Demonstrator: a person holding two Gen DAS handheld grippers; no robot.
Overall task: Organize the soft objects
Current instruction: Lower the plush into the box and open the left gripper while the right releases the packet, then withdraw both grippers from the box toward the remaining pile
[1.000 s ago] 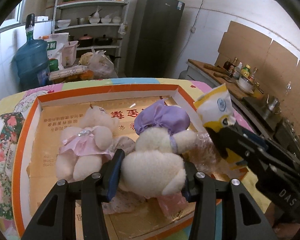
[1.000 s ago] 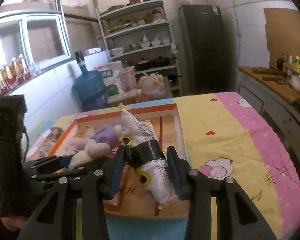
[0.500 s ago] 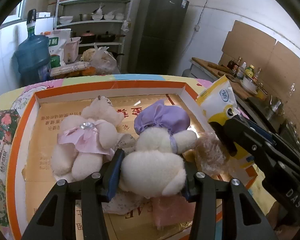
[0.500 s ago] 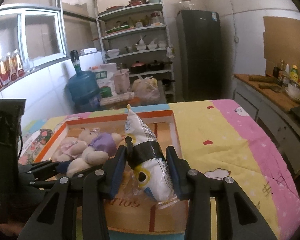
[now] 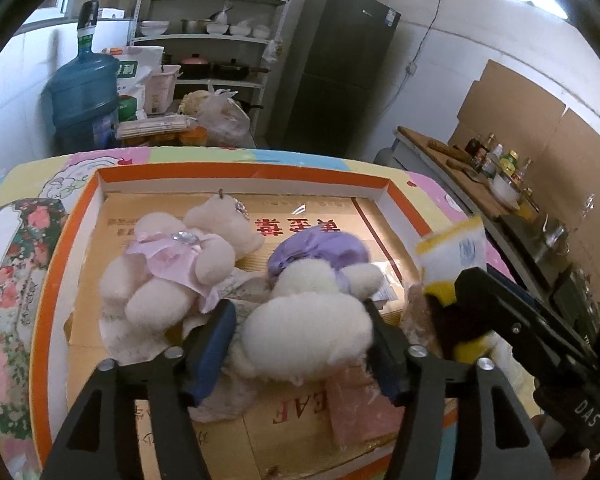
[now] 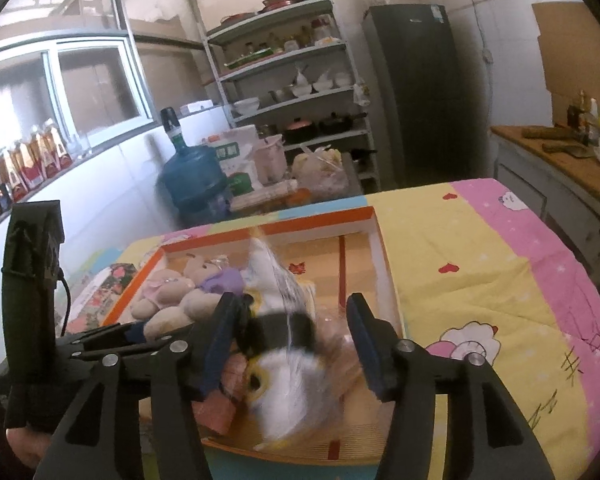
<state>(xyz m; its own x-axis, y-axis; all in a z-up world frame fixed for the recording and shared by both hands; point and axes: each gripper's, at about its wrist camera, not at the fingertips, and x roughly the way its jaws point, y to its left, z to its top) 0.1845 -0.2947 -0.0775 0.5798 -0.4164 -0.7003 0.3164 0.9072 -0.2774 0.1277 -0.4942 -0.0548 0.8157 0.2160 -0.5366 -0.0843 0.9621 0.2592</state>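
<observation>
A shallow cardboard box with an orange rim (image 5: 240, 172) lies on the table. In it are a cream bear in a pink dress (image 5: 168, 264) and a cream bear with a purple cap (image 5: 320, 280). My left gripper (image 5: 298, 320) straddles the purple-cap bear; its jaws are opening and the left pad stands just off the fur. My right gripper (image 6: 292, 308) has its jaws opening too. Between them a bagged white-and-yellow duck toy (image 6: 288, 384) is blurred and slipping down onto the box floor, clear of the right finger. It also shows in the left wrist view as the duck toy (image 5: 452, 248).
A pink flat packet (image 5: 360, 408) lies at the box's near edge. The patterned tablecloth (image 6: 480, 264) spreads to the right. Behind the table stand a blue water jug (image 5: 84, 96), shelves (image 5: 208, 40) and a dark fridge (image 5: 340, 72). A counter with bottles (image 5: 496, 168) runs along the right.
The right jaws have opened from a tight grip on the duck toy, which has sagged lower and blurred. The left jaws have widened around the purple-cap bear.
</observation>
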